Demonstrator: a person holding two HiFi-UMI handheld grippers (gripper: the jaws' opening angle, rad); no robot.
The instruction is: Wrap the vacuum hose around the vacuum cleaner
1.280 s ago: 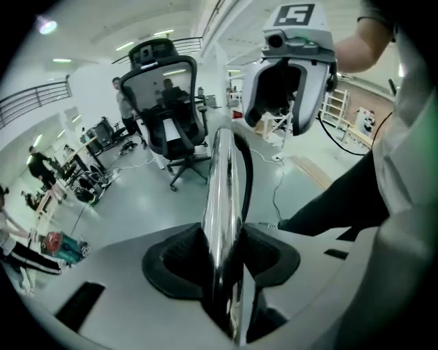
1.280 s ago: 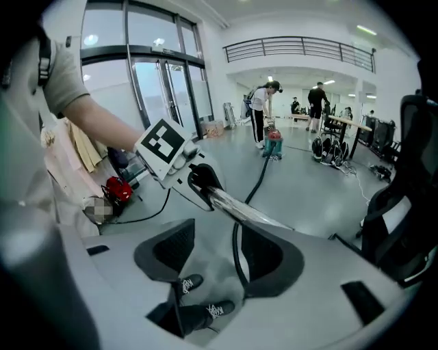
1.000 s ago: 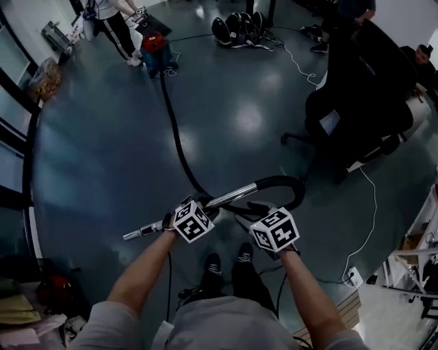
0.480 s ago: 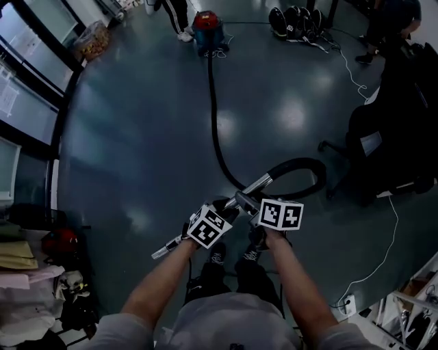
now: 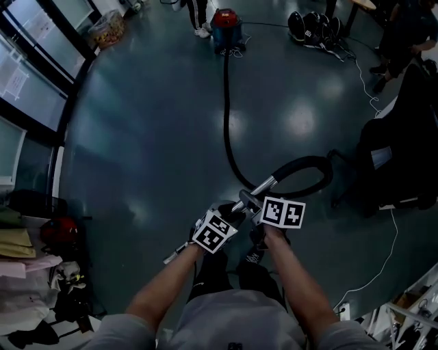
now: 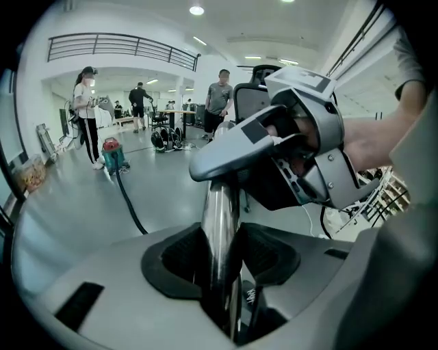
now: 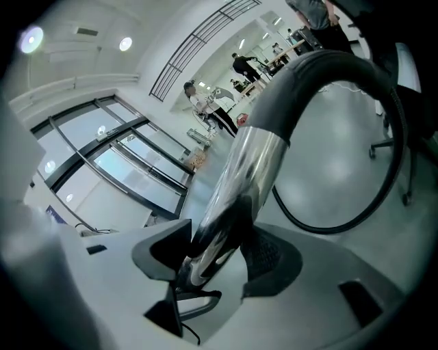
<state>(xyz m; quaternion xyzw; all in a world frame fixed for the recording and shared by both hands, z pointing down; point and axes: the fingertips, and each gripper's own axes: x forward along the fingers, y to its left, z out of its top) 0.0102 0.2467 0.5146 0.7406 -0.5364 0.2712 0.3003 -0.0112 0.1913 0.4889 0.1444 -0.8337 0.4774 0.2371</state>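
Observation:
The red and blue vacuum cleaner point(image 5: 227, 27) stands far off on the floor. Its black hose point(image 5: 226, 123) runs toward me and loops point(image 5: 311, 171) into a chrome wand point(image 5: 259, 191). My left gripper point(image 5: 217, 229) is shut on the wand point(image 6: 220, 212), with both pads pressed against the tube. Just up the wand, close beside it, is my right gripper point(image 5: 277, 213). Its jaws are closing on the chrome tube point(image 7: 246, 171), which fills the gap between the pads. The right gripper point(image 6: 301, 143) also shows in the left gripper view.
A person's legs point(image 5: 198, 17) stand beside the vacuum. Dark helmets point(image 5: 318, 27) lie at the back right. A black office chair point(image 5: 404, 157) is on the right, with a white cable point(image 5: 382, 260) on the floor. Glass panels point(image 5: 34, 75) line the left wall, above clutter point(image 5: 41, 273).
My right gripper has come up from below the wand and onto it, close to the left gripper. The head view has swung, so the vacuum now sits at top centre.

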